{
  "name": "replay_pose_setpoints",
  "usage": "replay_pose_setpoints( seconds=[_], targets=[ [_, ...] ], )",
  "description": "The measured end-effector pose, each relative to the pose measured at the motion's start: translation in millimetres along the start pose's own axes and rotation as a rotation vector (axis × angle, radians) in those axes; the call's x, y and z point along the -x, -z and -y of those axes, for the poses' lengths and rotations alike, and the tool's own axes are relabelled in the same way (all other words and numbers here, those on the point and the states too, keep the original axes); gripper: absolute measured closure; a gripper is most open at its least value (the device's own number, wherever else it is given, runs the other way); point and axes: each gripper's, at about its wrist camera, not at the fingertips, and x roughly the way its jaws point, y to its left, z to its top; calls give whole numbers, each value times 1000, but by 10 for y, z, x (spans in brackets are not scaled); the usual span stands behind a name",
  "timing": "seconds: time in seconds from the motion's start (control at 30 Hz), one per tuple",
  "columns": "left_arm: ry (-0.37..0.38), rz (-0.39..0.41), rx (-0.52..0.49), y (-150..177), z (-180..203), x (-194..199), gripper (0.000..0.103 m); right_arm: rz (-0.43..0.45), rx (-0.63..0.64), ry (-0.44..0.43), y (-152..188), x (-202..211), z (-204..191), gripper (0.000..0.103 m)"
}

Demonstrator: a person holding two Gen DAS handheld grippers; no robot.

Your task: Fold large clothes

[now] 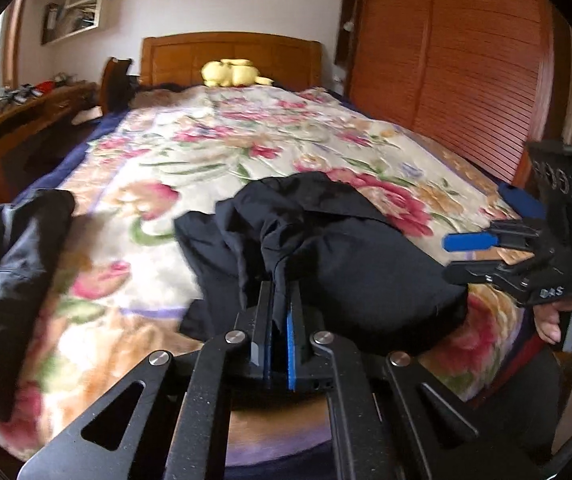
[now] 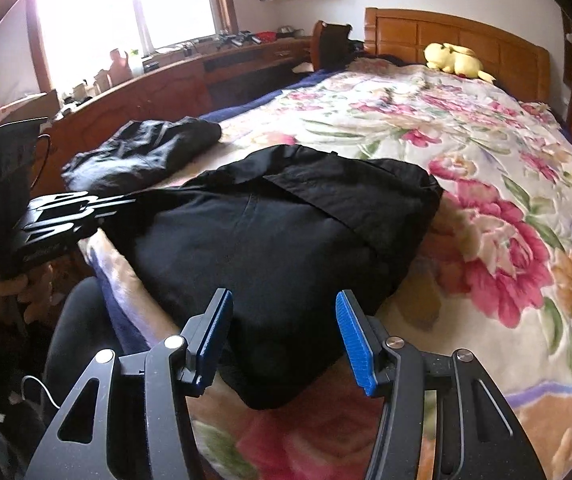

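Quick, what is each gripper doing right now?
Left gripper: shut on the black garment.
Right gripper: open, holding nothing.

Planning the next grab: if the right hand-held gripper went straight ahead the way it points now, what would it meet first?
Most likely the black garment lying on the floral blanket. The right hand-held gripper is open, and the garment's near edge already sits between its fingers, though the exact gap is hard to judge through the fisheye.
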Motion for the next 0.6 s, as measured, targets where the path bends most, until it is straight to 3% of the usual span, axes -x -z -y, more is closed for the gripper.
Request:
replay_pose_setpoints(
  seconds=[0.13,0.27,0.6],
  targets=[
    [-71,-19,17,86,-231,-9,97,-4,17,-48,7,-127,-123,62],
    [-90,-65,39,255,-338,-131,97,-64,20,-60,109,-429,-163,73],
    [-70,-84,73,345,-327,-135,97,-96,32,-51,174,-579,-117,74]
  ],
)
